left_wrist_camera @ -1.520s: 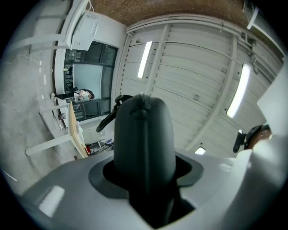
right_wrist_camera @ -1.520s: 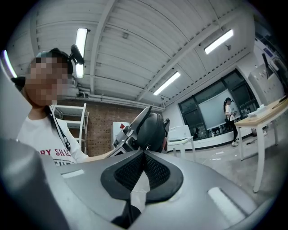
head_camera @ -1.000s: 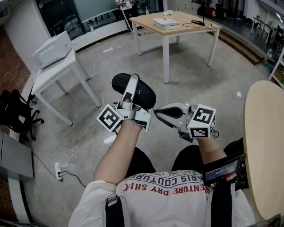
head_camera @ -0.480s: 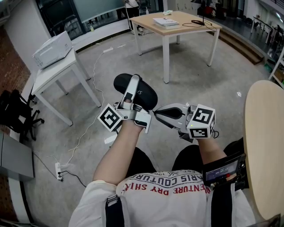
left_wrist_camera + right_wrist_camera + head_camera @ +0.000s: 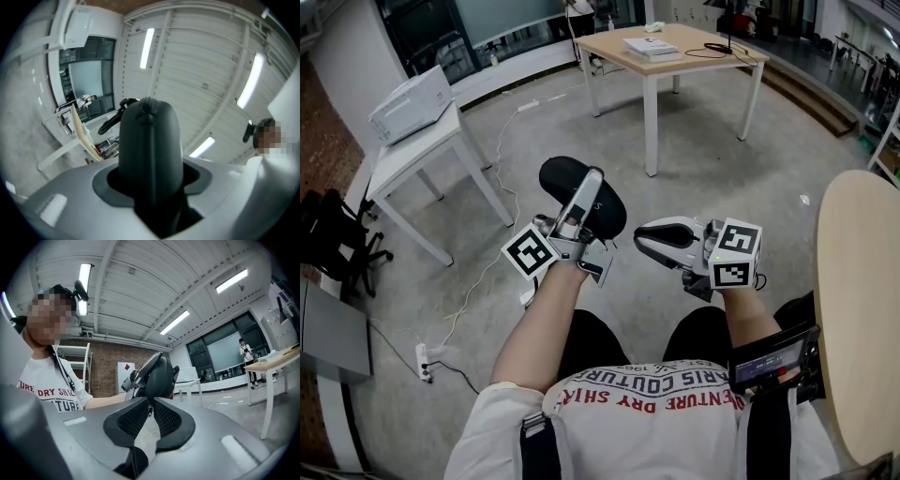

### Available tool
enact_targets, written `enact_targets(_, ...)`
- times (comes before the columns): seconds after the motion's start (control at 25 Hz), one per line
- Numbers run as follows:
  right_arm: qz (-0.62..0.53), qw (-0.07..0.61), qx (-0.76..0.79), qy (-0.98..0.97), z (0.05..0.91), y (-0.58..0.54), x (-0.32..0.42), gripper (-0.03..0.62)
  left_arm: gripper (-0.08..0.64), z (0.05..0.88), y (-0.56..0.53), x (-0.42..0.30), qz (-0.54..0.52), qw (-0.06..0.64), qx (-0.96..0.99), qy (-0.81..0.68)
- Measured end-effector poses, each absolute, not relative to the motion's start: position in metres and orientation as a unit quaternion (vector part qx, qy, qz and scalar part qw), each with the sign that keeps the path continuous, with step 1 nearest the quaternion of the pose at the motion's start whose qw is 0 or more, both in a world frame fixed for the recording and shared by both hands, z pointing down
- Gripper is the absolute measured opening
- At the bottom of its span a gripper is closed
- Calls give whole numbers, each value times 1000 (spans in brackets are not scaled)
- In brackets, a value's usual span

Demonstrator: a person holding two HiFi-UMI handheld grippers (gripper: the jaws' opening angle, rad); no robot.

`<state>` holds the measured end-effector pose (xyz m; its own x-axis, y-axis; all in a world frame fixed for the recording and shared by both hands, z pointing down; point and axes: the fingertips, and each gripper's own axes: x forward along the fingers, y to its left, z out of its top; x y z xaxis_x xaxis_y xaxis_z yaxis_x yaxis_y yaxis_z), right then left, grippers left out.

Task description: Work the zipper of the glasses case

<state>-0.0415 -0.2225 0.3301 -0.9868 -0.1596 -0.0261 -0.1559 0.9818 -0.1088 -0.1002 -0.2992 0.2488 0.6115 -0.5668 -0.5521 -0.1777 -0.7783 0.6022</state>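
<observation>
A black, oval, hard-shell glasses case [image 5: 565, 180] is held in the air over the grey concrete floor [image 5: 722, 169], clamped in the left gripper [image 5: 589, 187]. One pale finger [image 5: 586, 192] lies lengthwise across the case's top face. In the left gripper view the case [image 5: 150, 140] stands up between the two jaws and fills the gap, with the dark pads pressed against its sides, so the left gripper [image 5: 152, 180] has a firm hold on it. The right gripper [image 5: 642, 240] sits just to the right of the case, its tips pointing at the case's right edge and slightly clear of it. In the right gripper view the right gripper [image 5: 150, 416] has only a narrow slit between its ribbed black pads [image 5: 133, 420], and the jaws are opening. A small dark bit shows at the far end of the slit, but I cannot tell what it is. Straight beyond the slit is the case [image 5: 161, 376]. Beyond the case stands a pale wooden table with white legs [image 5: 675, 42]. To the case's left stands a white table [image 5: 412, 159] carrying a white box [image 5: 411, 103].
</observation>
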Motion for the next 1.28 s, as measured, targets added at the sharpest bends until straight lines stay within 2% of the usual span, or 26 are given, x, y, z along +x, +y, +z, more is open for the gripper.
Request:
enact_targets(0.2, -46, 7, -130, 990, 338, -238, -22, 31, 250, 295, -283, -83, -173, 120, 931, -299)
enact_targets(0.32, -39, 0, -180, 983, 349, -251, -10, 1, 252, 340, -278, -73, -33, 54, 935, -349)
enact_targets(0.48, -46, -19, -219, 974, 371, -263, -5, -2, 252, 382, -277, -70, 68, 16, 922, -381)
enact_targets(0.68, -54, -35, -232, 971, 390, -262, -14, -2, 252, 411, -275, -65, 114, 20, 914, -388)
enact_targets(1.28, -87, -40, -251, 963, 404, -270, -13, -2, 252, 414, -275, -58, 107, 43, 918, -379)
